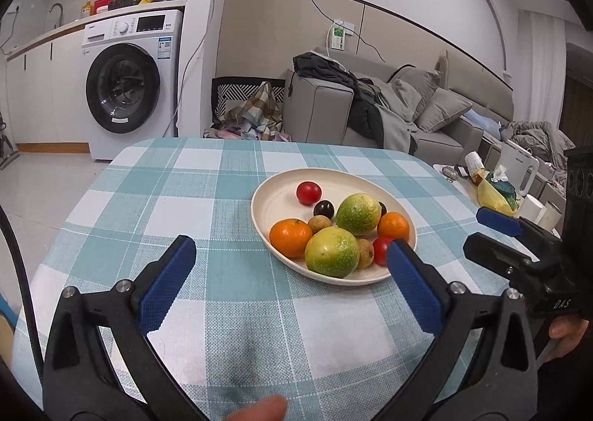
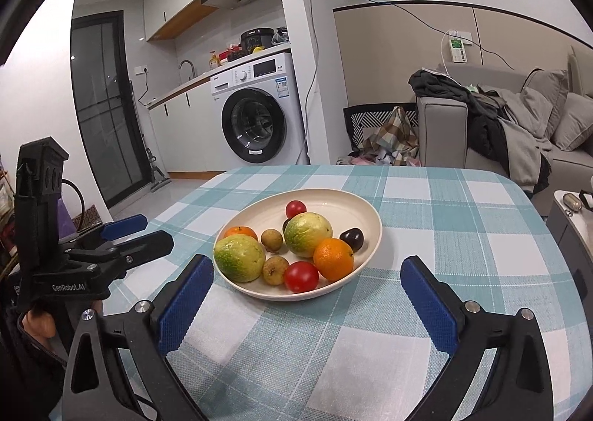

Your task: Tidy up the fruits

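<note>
Fruit (image 2: 307,239) all sits gathered in plate (image 2: 370,215) on checked tablecloth (image 2: 444,221). Left gripper (image 1: 291,259) and right gripper (image 2: 307,278) hover near it, jaws wide, empty, probably ready to reach.

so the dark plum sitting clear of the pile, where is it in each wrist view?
Left wrist: dark plum mostly hidden behind the far guava, right side of the plate.
Right wrist: dark plum in full view near the plate's right rim.
Shared landmark: washing machine.
</note>
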Demonstrator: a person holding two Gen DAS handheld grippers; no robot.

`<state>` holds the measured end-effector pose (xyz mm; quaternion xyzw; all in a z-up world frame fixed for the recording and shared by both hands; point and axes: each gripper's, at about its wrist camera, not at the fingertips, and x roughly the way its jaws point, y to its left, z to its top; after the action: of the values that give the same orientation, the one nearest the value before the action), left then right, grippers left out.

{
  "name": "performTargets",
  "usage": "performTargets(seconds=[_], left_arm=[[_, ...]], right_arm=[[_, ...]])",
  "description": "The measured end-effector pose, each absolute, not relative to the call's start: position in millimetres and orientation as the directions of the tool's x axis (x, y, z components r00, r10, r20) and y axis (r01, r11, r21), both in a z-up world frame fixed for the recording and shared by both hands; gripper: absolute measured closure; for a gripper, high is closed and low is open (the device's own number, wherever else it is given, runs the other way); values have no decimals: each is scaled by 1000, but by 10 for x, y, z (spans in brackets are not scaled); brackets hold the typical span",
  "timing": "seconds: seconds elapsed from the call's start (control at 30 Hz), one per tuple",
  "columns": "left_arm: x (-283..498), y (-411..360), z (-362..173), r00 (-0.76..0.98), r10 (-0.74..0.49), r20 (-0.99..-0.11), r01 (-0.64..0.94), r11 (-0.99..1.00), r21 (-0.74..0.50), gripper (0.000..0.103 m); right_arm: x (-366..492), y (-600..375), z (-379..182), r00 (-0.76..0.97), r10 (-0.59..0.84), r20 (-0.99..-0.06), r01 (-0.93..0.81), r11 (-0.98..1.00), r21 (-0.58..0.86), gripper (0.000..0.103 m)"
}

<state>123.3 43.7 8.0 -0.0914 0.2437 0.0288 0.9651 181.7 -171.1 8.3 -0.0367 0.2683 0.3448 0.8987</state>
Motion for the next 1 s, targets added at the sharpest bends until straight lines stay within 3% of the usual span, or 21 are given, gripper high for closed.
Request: performTargets(seconds=[0.43,1.0], left_arm=[[1218,249,51,885,17,-465,-64,994,-86,1],[1212,216,57,889,13,-458,-55,995,-79,1]], right_arm=[[1751,-1691,109,633,595,-494,-643,760,91,0],[1734,-1695,126,635,595,-493,-647,758,83,0]])
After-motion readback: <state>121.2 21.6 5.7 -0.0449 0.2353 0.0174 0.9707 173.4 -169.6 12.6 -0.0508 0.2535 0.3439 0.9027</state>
